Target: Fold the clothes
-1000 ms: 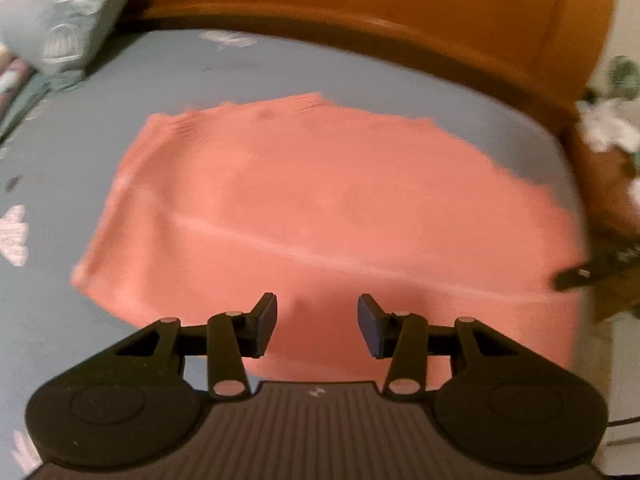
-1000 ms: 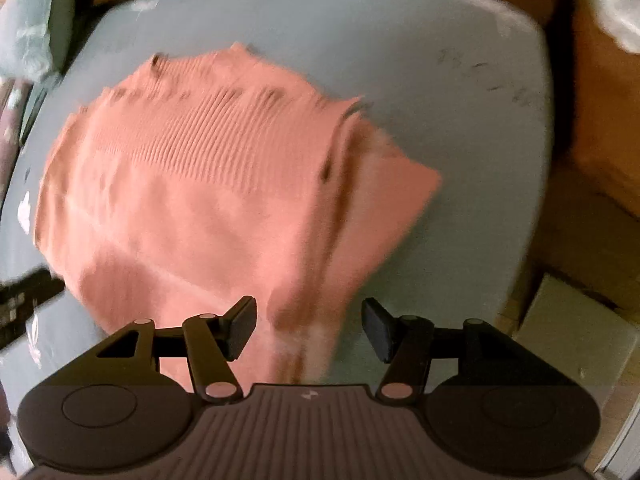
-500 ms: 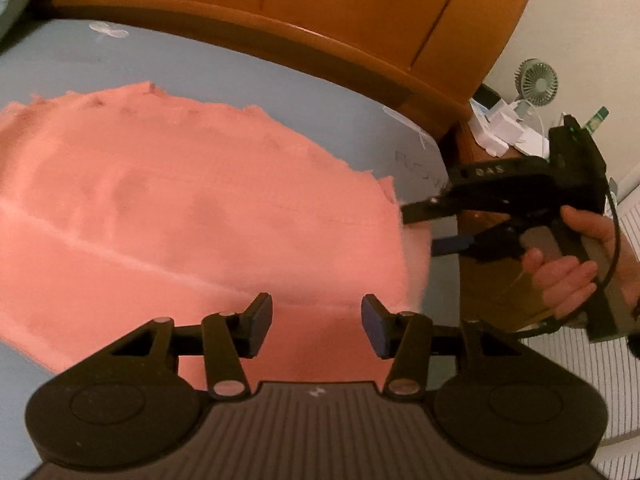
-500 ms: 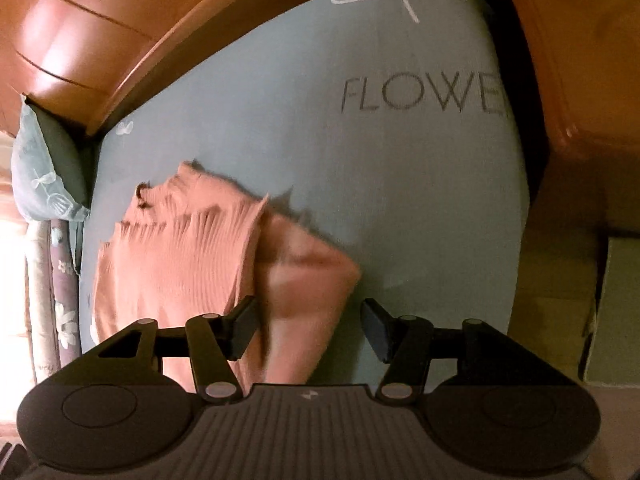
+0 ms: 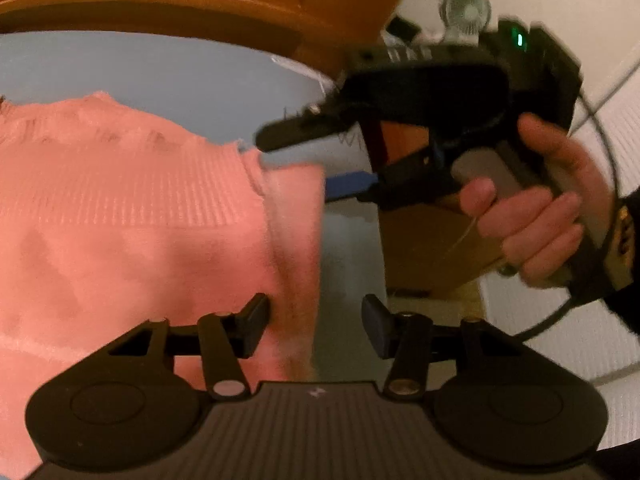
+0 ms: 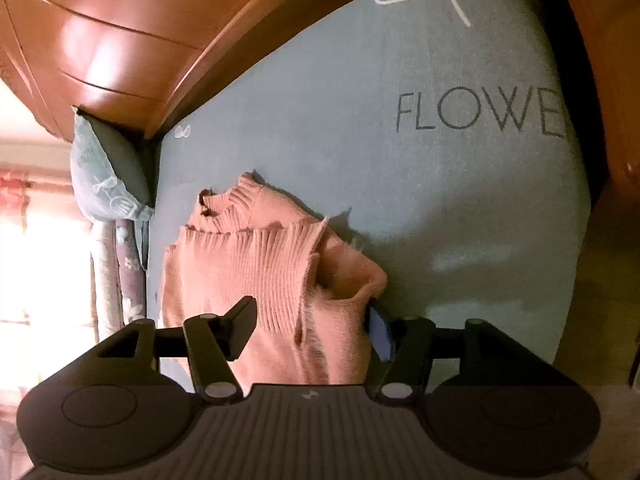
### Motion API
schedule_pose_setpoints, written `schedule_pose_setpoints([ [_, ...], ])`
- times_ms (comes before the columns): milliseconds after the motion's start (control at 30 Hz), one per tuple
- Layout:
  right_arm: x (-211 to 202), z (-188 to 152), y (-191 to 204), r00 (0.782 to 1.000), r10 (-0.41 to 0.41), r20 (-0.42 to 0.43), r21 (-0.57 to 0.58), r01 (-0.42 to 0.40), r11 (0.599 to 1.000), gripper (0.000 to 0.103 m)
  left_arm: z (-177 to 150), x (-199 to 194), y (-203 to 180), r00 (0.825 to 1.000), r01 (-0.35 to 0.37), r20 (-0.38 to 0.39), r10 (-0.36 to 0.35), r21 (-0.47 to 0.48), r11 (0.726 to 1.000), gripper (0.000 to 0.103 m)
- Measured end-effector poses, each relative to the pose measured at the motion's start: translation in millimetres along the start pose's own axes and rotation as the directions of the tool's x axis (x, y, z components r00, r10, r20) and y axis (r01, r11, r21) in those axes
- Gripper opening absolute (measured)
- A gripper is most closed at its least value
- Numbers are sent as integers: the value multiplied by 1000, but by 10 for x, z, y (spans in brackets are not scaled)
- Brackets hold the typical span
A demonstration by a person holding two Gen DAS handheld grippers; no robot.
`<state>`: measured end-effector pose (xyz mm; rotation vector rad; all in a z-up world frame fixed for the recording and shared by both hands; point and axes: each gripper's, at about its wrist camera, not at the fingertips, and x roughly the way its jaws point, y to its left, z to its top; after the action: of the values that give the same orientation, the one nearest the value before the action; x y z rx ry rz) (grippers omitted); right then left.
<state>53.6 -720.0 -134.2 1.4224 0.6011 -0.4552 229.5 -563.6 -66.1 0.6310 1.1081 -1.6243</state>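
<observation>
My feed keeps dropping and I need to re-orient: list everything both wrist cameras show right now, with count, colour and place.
Ribbed knit sweater: one, salmon pink, lying on the bed, its sleeve end lifted between the right gripper's fingers.
Bed sheet: one, pale blue-grey, dragonfly print and the letters FLOWE, under the sweater.
Wooden headboard: one, glossy orange-brown, behind the bed.
Pillow: one, pale blue patterned, in the corner by the headboard.
Small desk fan: one, white, beyond the bed's edge.
Left gripper: one, black, jaws opening, over the sweater's side edge, nothing pinched.
Right gripper: one, black, jaws opening, the sleeve between them.
Person's hand: one, on the right gripper's handle.
</observation>
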Motion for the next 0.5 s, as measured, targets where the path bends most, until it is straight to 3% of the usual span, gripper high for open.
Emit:
schedule_pose_setpoints([
  [100, 84, 45, 110, 997, -79, -15, -95, 77, 992, 64, 13, 54, -72, 1000, -20, -22, 22, 53, 998, 54],
  [300, 164, -48, 405, 977, -214, -15, -343, 196, 919, 65, -8, -6, -108, 999, -18, -31, 20, 64, 998, 55],
  [500, 181, -6, 442, 976, -218, -24, -343, 197, 918, 62, -39, -83, -196, 1000, -20, -21, 22, 88, 996, 56],
])
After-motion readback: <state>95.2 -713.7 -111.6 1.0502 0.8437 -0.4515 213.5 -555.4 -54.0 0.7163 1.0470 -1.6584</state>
